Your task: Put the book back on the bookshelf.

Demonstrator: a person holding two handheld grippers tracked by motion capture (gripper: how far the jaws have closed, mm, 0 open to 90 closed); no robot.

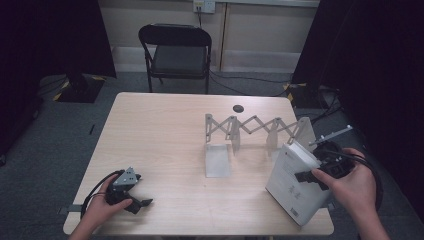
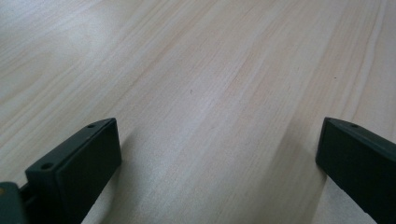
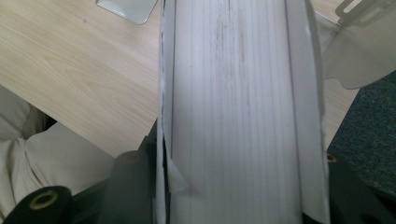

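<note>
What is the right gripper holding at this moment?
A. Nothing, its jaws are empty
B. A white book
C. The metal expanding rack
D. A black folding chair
B: the right gripper has its jaws closed on the white book, tilted above the table; the right gripper view shows the page edges between its jaws.

The pale, light-grained wooden table top (image 2: 210, 84) runs across the left gripper view, its fine grain lines slanting from lower left towards upper right. The left gripper (image 2: 219, 163) has its two black, blocky jaws rising from the bottom corners, standing wide apart with bare wood between them. The left-hand jaw shows two small screw holes along its top edge and casts a soft shadow on the wood beside it.
</note>
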